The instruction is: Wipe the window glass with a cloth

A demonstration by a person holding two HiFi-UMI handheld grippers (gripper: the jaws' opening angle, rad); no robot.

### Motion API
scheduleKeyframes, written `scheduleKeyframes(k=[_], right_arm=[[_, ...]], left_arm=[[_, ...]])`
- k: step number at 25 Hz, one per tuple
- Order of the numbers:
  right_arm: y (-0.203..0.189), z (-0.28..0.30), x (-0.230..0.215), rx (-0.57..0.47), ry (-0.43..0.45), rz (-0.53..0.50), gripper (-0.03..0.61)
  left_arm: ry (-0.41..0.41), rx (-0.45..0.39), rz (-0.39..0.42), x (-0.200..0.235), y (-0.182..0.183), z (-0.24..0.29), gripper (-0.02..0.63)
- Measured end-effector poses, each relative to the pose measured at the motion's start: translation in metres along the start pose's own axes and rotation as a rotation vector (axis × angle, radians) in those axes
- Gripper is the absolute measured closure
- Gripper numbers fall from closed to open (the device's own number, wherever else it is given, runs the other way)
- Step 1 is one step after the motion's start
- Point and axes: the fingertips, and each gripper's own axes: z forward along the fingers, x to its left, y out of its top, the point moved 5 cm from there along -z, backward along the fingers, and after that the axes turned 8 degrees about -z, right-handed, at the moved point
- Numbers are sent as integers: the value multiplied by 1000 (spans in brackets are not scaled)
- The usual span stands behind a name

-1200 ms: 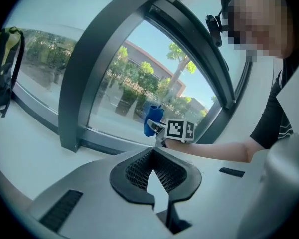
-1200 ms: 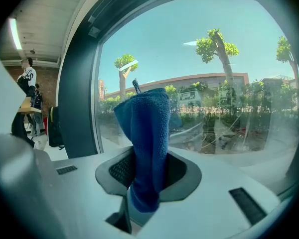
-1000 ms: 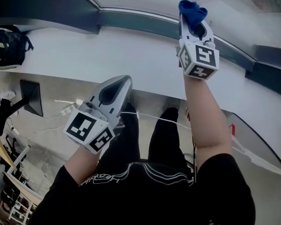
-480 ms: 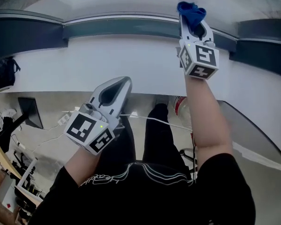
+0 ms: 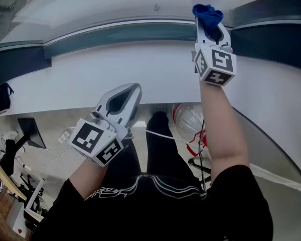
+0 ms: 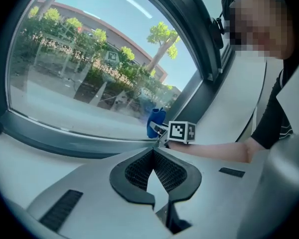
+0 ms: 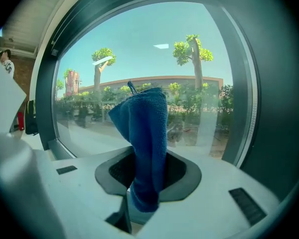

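Observation:
The window glass (image 7: 139,49) fills the right gripper view, with trees and a building outside. My right gripper (image 5: 207,23) is raised to it at the top of the head view, shut on a blue cloth (image 7: 142,133). The cloth (image 5: 206,13) stands up out of the jaws, its top close to or against the pane; from the left gripper view the cloth (image 6: 156,122) sits low near the glass's right corner. My left gripper (image 5: 134,88) hangs lower, over the sill's edge, with its jaws closed tip to tip on nothing (image 6: 153,152).
A white sill (image 5: 115,69) runs under the dark window frame (image 5: 130,31). Below the sill, on the floor, lie cables, a clear round bag (image 5: 188,119) and a dark screen (image 5: 29,128). A person (image 6: 269,83) stands at the right of the left gripper view.
The head view has swung along the sill: the black backpack at the left has slid out of sight and a clear bag has come into view. Both grippers keep their poses, cloth still held.

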Motion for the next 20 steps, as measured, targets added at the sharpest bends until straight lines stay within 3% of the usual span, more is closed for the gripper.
scheduleKeyframes(k=[6, 12, 20], right_arm=[[-17, -10, -61, 4, -62, 14, 485], [-36, -29, -125, 15, -184, 116, 485], [-36, -31, -133, -2, -190, 153, 485]], left_arm=[[-33, 19, 11, -26, -4, 46, 609], [-59, 40, 32, -55, -10, 83, 609], [-29, 11, 50, -61, -1, 89, 609]])
